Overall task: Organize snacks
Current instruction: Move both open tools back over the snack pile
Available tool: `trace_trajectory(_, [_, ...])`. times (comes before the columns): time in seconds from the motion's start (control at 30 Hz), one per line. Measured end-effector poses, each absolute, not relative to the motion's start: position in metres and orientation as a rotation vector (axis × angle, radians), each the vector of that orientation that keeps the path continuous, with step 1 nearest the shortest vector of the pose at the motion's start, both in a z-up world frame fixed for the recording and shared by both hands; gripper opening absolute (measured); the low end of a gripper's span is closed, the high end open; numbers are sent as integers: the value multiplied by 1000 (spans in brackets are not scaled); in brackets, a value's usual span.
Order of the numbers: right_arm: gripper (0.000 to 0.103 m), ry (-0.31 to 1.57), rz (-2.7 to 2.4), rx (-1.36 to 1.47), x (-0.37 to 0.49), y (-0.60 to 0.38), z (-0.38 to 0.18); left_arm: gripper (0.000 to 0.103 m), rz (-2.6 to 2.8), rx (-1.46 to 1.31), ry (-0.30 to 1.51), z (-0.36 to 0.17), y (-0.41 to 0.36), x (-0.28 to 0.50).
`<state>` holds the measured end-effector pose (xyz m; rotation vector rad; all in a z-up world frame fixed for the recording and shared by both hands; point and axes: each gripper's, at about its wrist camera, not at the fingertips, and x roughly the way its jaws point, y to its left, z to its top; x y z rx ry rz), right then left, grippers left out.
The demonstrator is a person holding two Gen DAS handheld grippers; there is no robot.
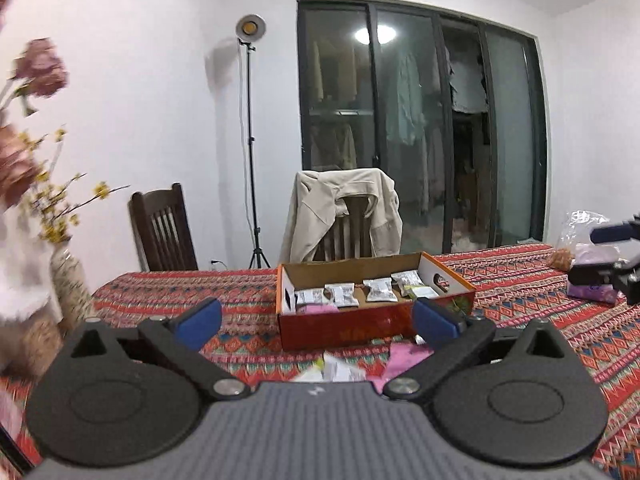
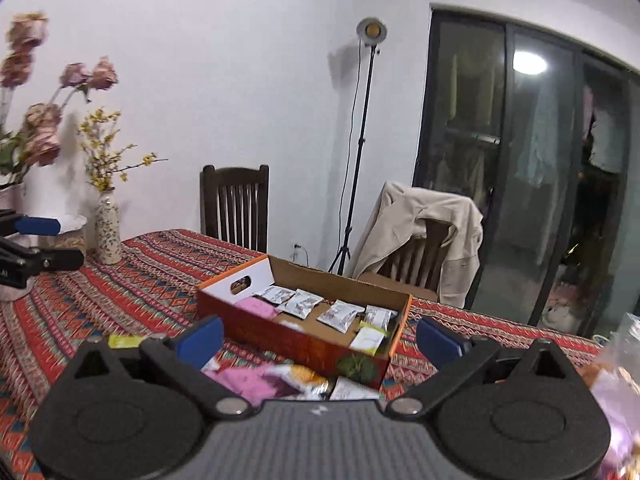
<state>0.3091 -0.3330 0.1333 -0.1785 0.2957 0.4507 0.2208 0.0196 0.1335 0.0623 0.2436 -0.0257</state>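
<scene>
A red cardboard box [image 1: 344, 326] [image 2: 280, 334] sits on the patterned tablecloth, with several white snack packets [image 1: 340, 294] [image 2: 338, 316] and a pink packet [image 2: 256, 306] inside. Loose packets, pink [image 1: 404, 356] [image 2: 248, 380] and white [image 1: 336, 368] [image 2: 352, 390], lie on the cloth in front of the box. My left gripper [image 1: 316, 320] is open and empty, hovering before the box. My right gripper [image 2: 316, 340] is open too, with nothing between its blue pads. Each gripper appears at the edge of the other's view.
A vase of yellow flowers [image 2: 107, 232] and pink flowers [image 2: 40, 136] stand at the table's left. A clear plastic bag [image 1: 584, 236] and a purple pack [image 1: 592, 292] lie at the right. Two chairs [image 1: 164, 232], one with a beige jacket [image 1: 344, 208], stand behind the table.
</scene>
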Motion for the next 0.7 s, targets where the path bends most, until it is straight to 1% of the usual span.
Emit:
trace_trajectory(0.17, [103,294,414,-115,248,-341,93,103,8,25,246,99,15,176])
trace_trajectory(0.27, [103,312,388,-67,220,-342,64,103,17,-41,295,74,20,162])
trace_trajectory(0.43, [103,373,383,-30,187,-336,13,103,58,-10,398,36,17,153])
trace_trajectory(0.57, [103,445,365,-36,175,-327,-18,103,61,-25,454,25,18,152])
trace_trajectory(0.7, [103,483,348,-43,178,-324,-29,103,61,-24,459,25,19,155])
